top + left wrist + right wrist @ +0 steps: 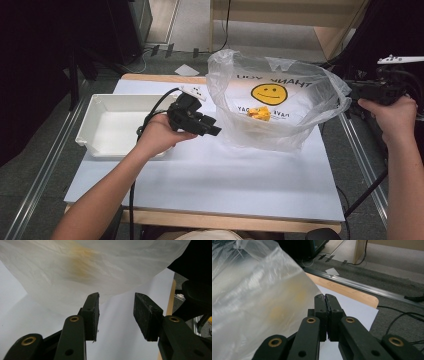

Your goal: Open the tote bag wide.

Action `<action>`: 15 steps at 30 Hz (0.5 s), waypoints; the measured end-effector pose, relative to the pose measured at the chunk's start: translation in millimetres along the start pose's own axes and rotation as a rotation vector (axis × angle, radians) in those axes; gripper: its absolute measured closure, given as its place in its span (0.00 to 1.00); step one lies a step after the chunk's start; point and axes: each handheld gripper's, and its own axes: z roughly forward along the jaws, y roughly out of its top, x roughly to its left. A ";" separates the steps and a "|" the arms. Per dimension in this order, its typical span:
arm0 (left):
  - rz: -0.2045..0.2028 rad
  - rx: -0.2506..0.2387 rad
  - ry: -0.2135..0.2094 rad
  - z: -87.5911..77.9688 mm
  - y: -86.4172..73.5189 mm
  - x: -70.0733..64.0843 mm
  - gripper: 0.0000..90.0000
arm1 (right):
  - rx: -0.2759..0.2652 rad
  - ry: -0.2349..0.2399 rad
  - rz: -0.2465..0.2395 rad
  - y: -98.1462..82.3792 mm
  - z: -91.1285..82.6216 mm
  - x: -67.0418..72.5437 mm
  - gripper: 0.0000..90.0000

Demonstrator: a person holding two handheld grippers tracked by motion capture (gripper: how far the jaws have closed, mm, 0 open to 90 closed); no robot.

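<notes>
Plastic film of the bag (280,107) is pinched at its rim by the clenched right tongs (327,298), while the left tongs (116,308) are held released just below the bag's side. A yellow object (260,113) is seen inside, between both tongs. If the thin film slips from the pinch, the bag could sag onto the surface (210,175).

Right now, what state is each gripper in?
Left gripper: open, nothing between the jaws, just short of the plastic bag.
Right gripper: shut; whether it pinches the bag cannot be told.
</notes>
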 end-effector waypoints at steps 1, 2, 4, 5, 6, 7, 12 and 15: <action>0.005 0.002 0.000 -1.7 2.0 0.1 0.63 | 0.000 -0.004 -0.006 3.8 -1.4 1.1 0.99; 0.005 -0.002 0.000 -3.1 4.0 0.4 0.63 | -0.001 -0.009 -0.014 7.3 -3.1 1.8 0.99; 0.006 -0.005 -0.002 -6.0 7.9 0.9 0.64 | -0.009 -0.014 -0.015 14.1 -6.5 2.8 0.99; 0.006 -0.005 -0.002 -6.0 7.9 0.9 0.64 | -0.009 -0.014 -0.015 14.1 -6.5 2.8 0.99; 0.013 -0.006 -0.001 -10.4 13.8 0.8 0.64 | -0.015 -0.020 -0.016 20.7 -10.6 3.7 0.99; 0.013 -0.006 -0.001 -10.4 13.8 0.8 0.65 | -0.015 -0.020 -0.016 20.7 -10.6 3.7 0.99; 0.042 -0.015 -0.011 -20.2 29.5 -3.6 0.68 | -0.042 -0.014 -0.032 39.7 -21.1 10.3 0.99; 0.062 -0.023 -0.026 -27.7 44.8 -6.7 0.71 | -0.046 -0.003 -0.052 49.7 -23.8 18.9 0.99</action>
